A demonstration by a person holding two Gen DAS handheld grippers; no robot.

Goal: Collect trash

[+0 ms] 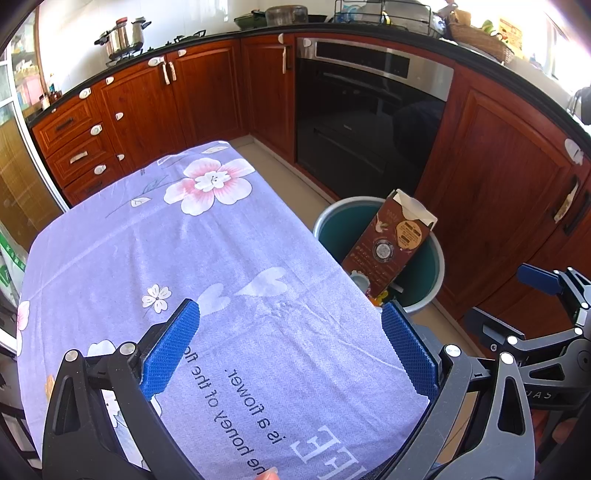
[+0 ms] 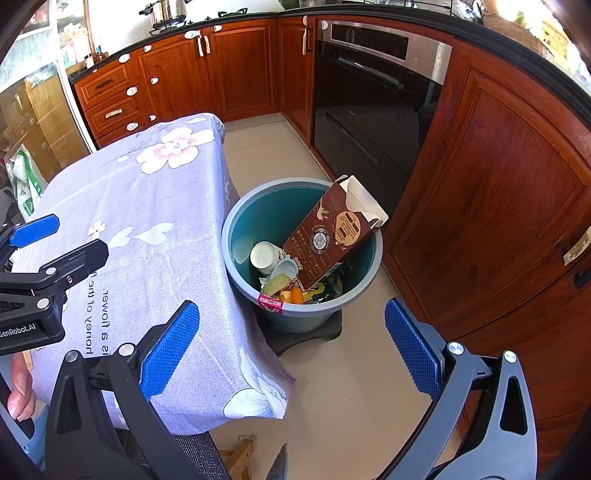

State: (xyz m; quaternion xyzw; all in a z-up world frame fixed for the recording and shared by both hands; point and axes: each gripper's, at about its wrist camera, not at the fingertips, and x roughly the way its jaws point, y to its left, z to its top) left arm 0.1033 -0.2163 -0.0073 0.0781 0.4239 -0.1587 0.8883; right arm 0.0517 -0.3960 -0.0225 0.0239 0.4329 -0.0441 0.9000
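Observation:
A grey bin with a teal inside (image 2: 236, 221) stands on the floor beside the table; it also shows in the left wrist view (image 1: 332, 218). A brown carton (image 2: 332, 232) leans in it, also in the left wrist view (image 1: 391, 243), with a white cup (image 2: 264, 256) and food scraps (image 2: 291, 293). My left gripper (image 1: 290, 350) is open and empty above the purple floral tablecloth (image 1: 184, 240). My right gripper (image 2: 291, 350) is open and empty, over the floor in front of the bin. Each gripper shows at the edge of the other's view.
The cloth-covered table (image 2: 147, 206) fills the left. Red-brown cabinets (image 2: 498, 184) and a black oven (image 2: 369, 103) line the far and right sides. Beige floor (image 2: 351, 387) runs between table and cabinets. Pots (image 1: 125, 33) stand on the counter.

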